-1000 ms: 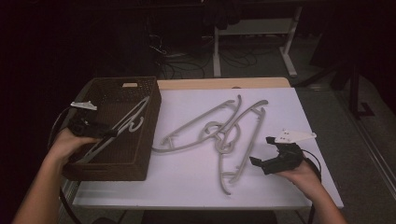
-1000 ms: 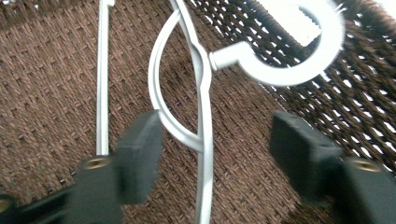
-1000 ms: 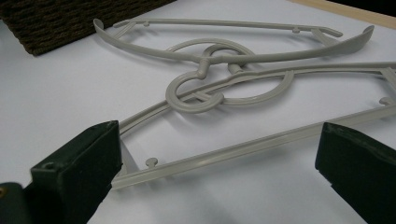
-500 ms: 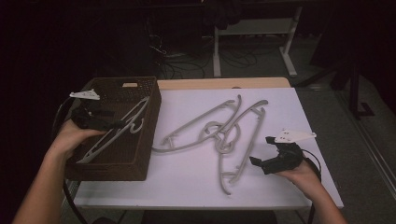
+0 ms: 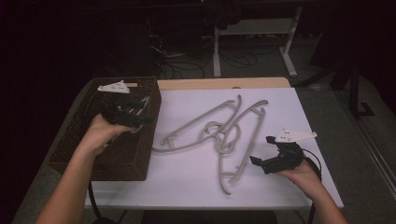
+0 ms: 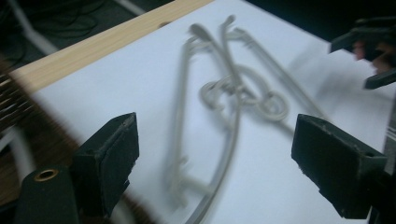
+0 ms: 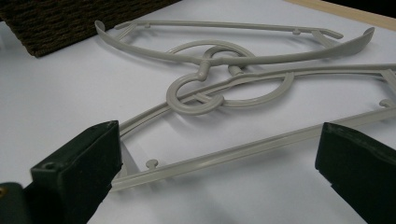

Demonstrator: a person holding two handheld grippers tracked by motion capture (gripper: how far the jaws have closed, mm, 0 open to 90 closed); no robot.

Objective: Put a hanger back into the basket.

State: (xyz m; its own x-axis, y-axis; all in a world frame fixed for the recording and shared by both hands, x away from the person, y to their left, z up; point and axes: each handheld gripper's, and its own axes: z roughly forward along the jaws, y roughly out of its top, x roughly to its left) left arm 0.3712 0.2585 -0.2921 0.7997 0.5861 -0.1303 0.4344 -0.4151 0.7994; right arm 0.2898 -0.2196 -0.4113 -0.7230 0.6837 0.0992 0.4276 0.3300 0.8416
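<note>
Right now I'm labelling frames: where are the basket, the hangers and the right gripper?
basket point(image 5: 122, 161): high view, front wall.
hangers point(image 5: 227, 135): high view, interlocked hooks.
right gripper point(image 5: 257, 161): high view, between its jaw tips.

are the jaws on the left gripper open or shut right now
Open. The left gripper has just been opening its jaws; they stand wide apart with nothing between them, the hangers lying on the white table beyond.

A white table with a wooden far edge; a white desk frame and floor cables behind.
</note>
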